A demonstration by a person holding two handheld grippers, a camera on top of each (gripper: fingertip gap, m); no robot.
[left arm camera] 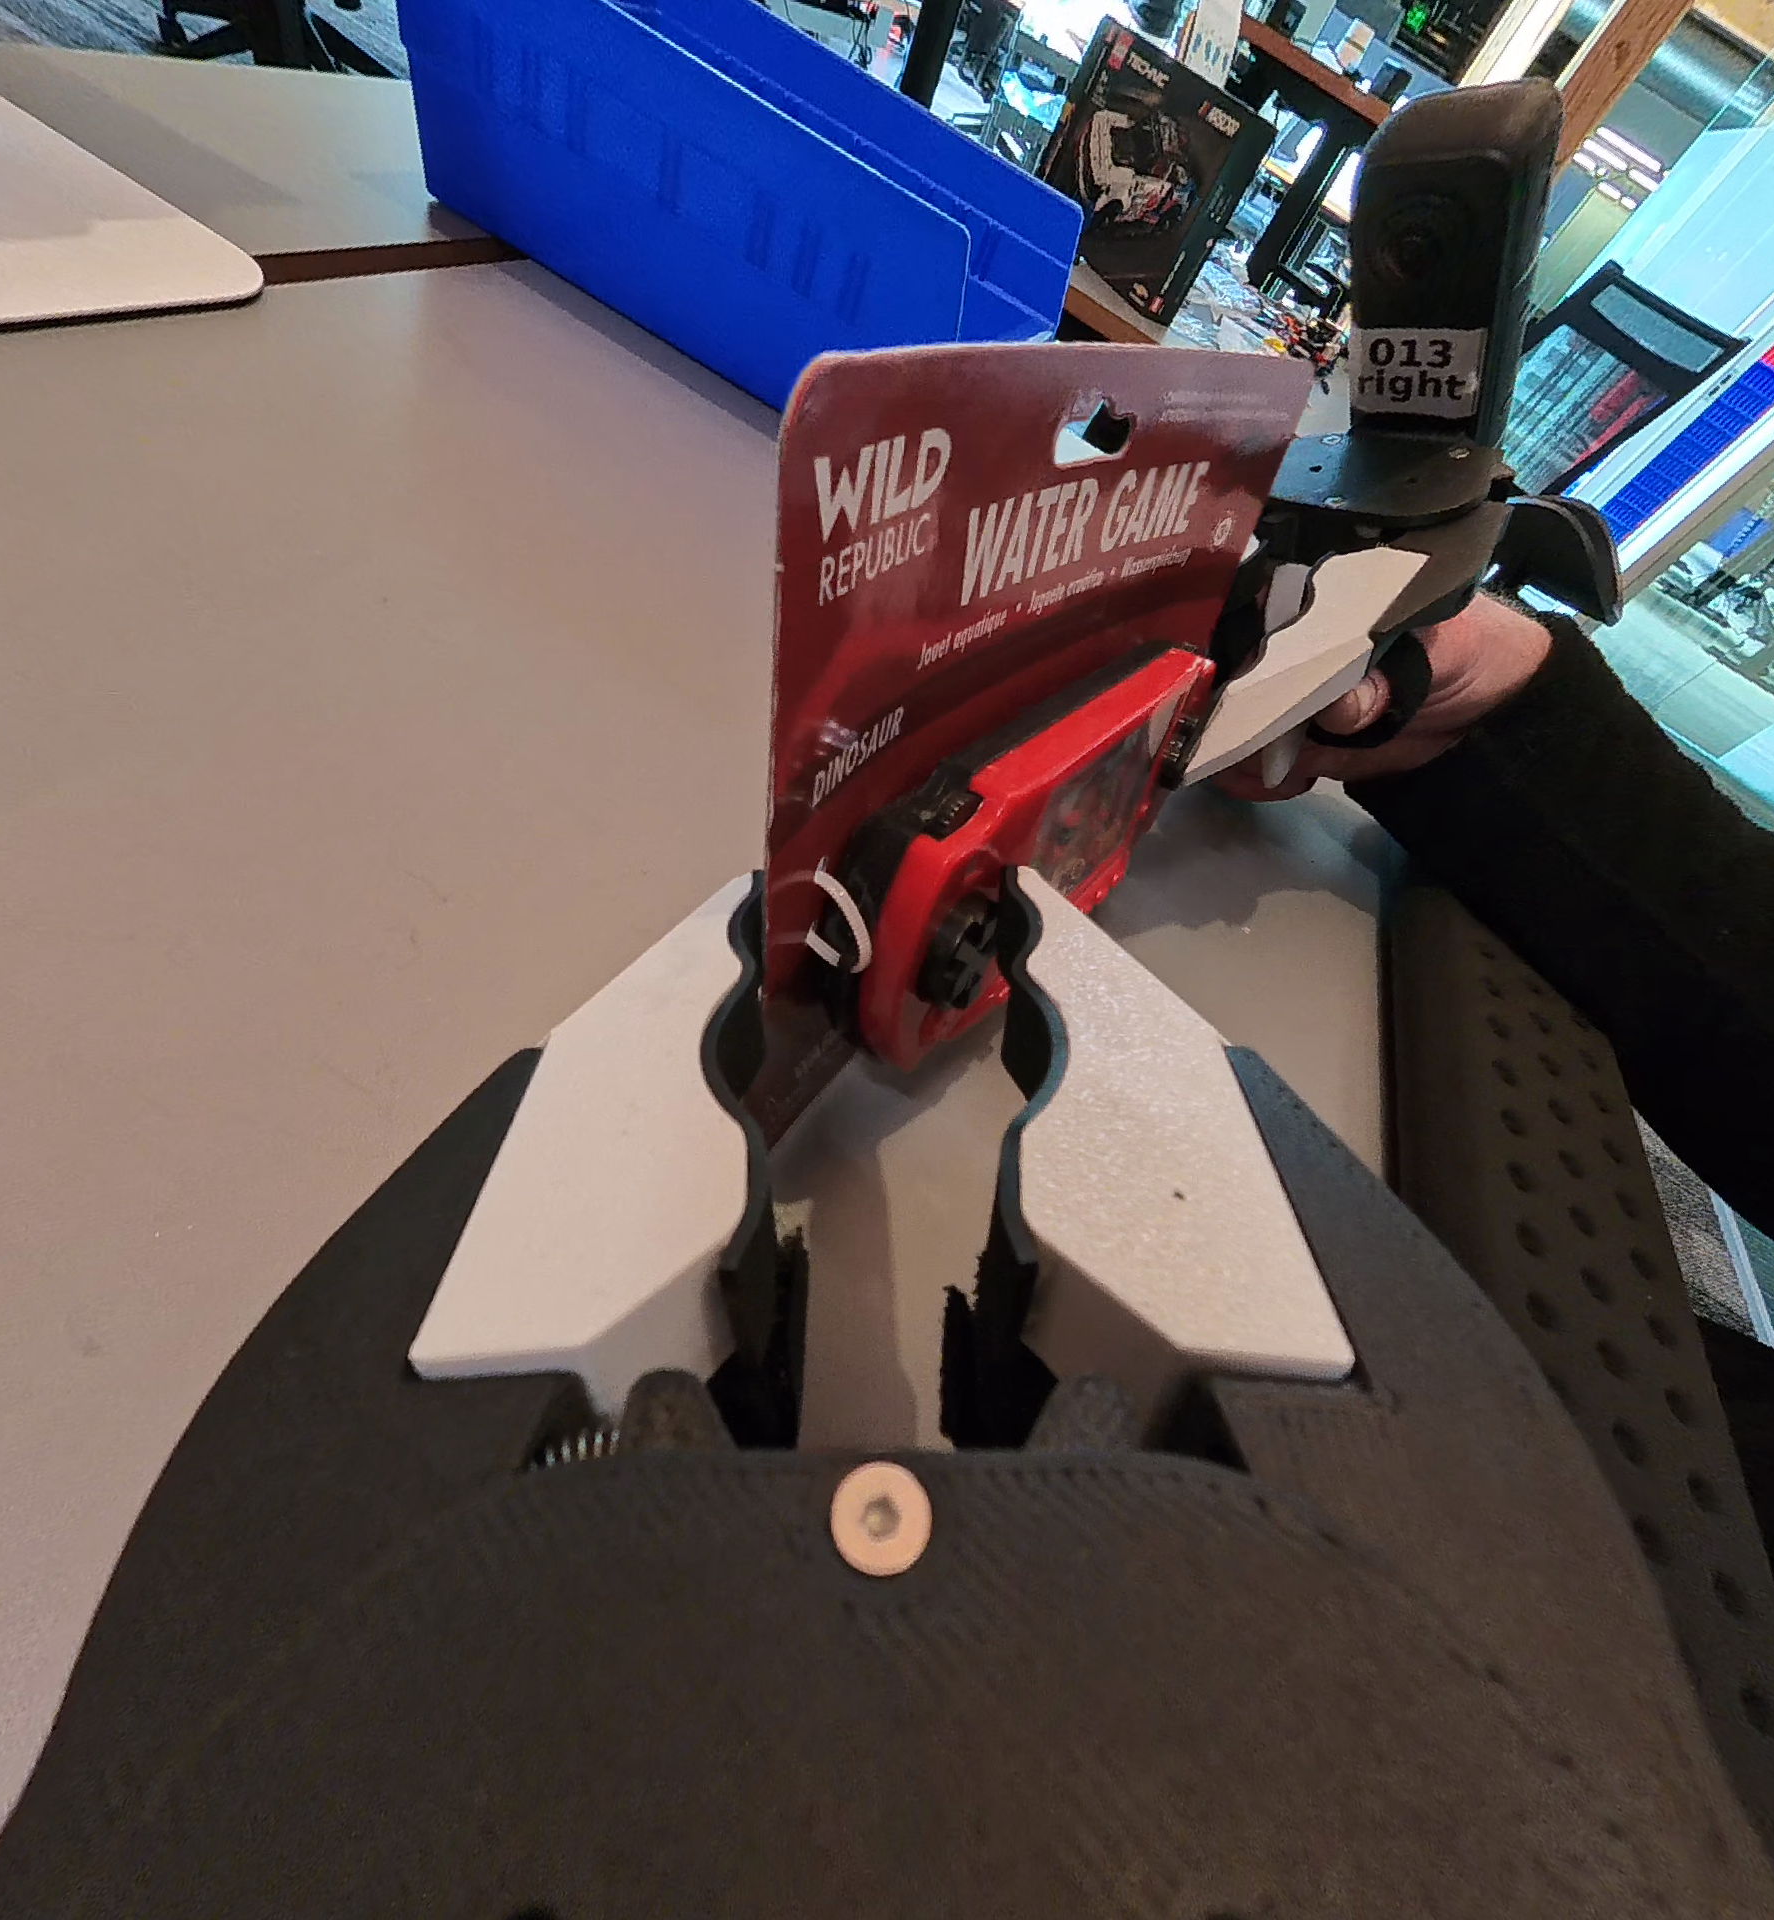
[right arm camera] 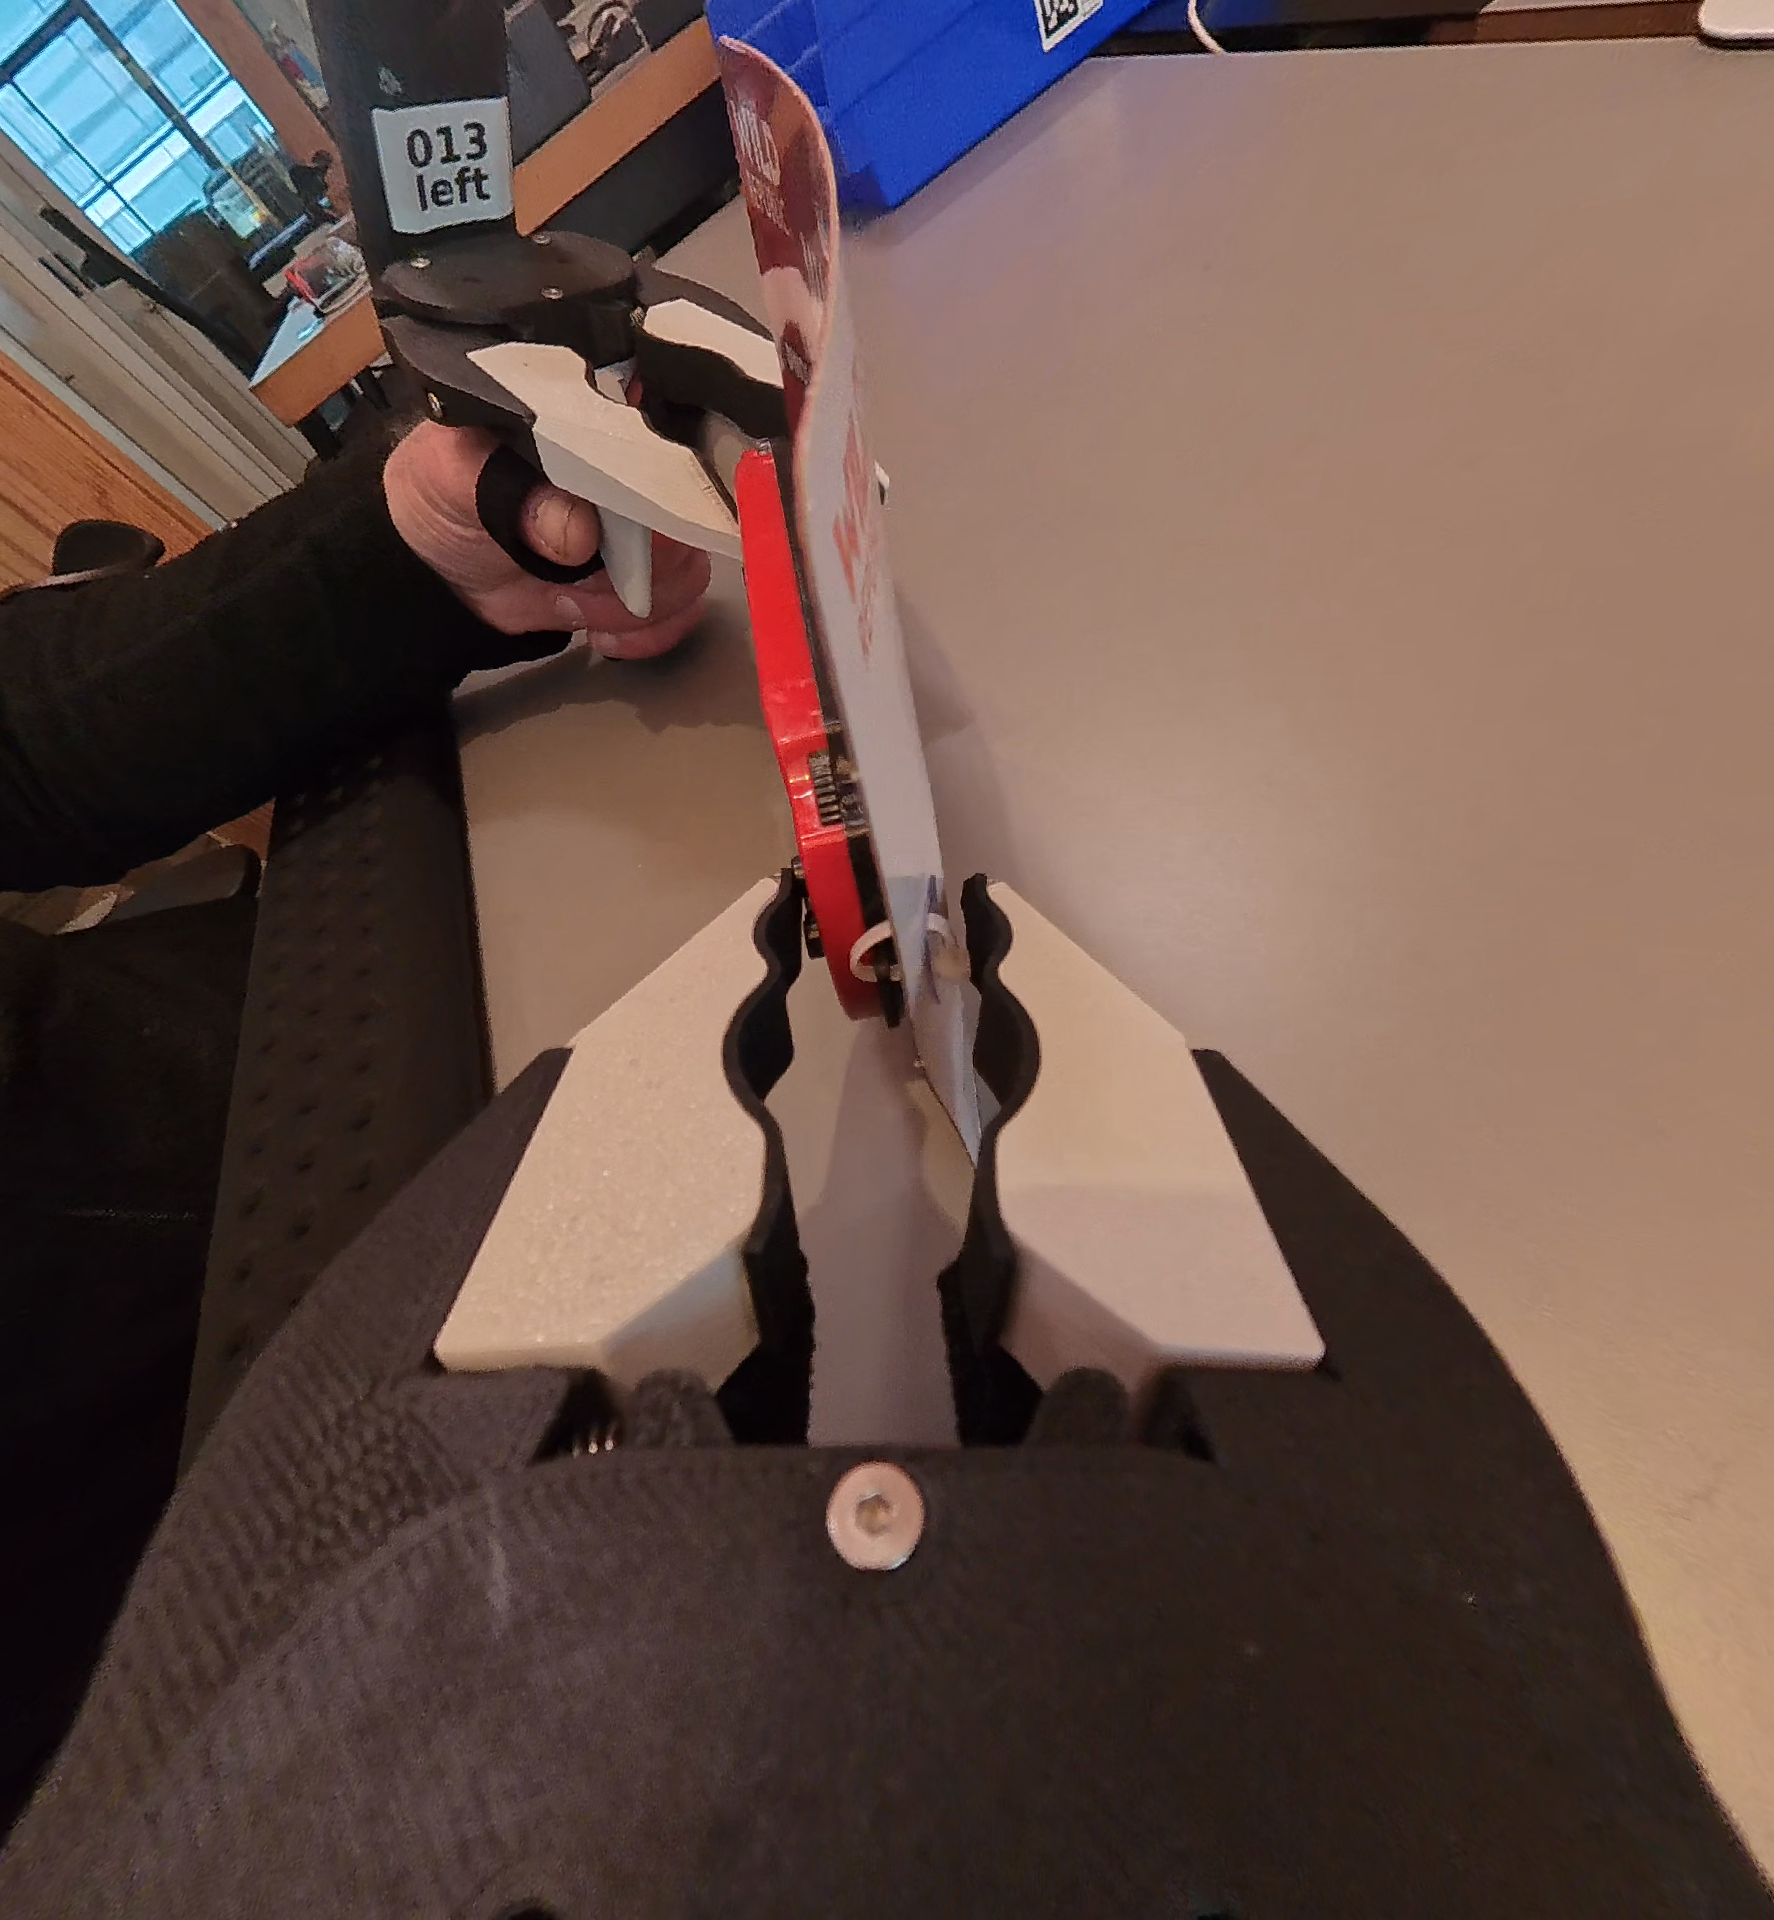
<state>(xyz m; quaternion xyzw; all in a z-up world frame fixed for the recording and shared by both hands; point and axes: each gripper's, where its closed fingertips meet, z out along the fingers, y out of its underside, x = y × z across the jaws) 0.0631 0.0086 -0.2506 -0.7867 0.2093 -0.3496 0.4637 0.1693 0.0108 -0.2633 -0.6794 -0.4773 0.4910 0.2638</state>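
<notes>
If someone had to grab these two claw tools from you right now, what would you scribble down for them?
Left gripper: jaws around one end of the toy pack, card and red game between the fingers; whether they press on it is unclear.
Right gripper: same at the other end, around the card's lower corner and the game's end.
The pack stands on edge on the grey table, card upright, game facing the person's side.
Blue bins sit beyond it, a black perforated mat by the table's near edge.
Each hand grips its handle; letting go may tip the pack.
</notes>
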